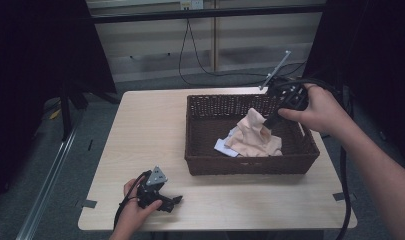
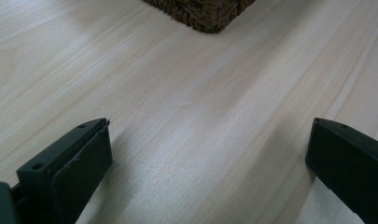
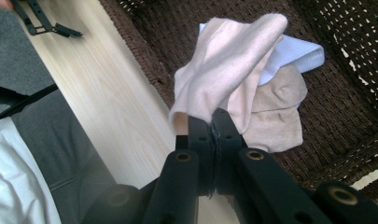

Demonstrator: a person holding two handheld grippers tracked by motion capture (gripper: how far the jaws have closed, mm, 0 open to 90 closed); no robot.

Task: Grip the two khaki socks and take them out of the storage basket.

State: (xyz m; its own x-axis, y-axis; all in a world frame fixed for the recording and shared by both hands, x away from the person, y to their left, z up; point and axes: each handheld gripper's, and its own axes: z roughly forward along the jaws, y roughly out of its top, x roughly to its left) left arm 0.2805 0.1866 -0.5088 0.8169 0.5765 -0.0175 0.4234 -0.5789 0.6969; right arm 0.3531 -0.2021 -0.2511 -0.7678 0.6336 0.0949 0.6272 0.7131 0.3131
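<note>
A dark woven basket stands on the right half of the wooden table. Inside it lie a peach cloth and a pale blue-white cloth. My right gripper reaches into the basket from the right and is shut on an edge of the peach cloth, lifting it; the blue-white cloth and another beige piece lie under it. My left gripper rests low over the table near the front left edge, open, with bare wood between its jaws.
A basket corner shows ahead of the left gripper. Cables trail from both grippers. Black stands and curtains flank the table; a thin metal rod leans behind the basket. Grey floor lies all around.
</note>
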